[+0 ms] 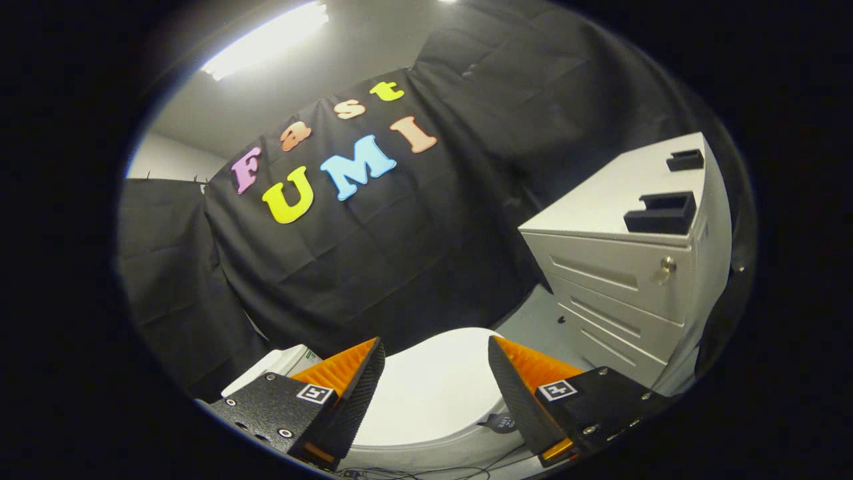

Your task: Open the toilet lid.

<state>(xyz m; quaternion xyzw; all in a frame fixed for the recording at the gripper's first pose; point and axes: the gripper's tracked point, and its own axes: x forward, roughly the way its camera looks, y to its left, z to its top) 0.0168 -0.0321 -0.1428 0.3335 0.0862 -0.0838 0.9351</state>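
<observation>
A white toilet with its lid (436, 393) lying flat and closed sits low in the gripper view, below and between my two fingers. My gripper (436, 350) hangs above the lid with its fingers wide apart and nothing between them. The left finger (356, 387) and the right finger (516, 387) frame the lid's far edge. The white cistern top (283, 363) peeks out behind the left finger. A small dark tag (500, 421) lies at the lid's right side, near the right finger.
A white drawer cabinet (620, 280) with a key in its lock (663, 269) stands to the right of the toilet, with two black holders (663, 213) on top. Black cloth walls close the booth behind. Thin cables (426, 472) lie on the pale floor near the toilet's front.
</observation>
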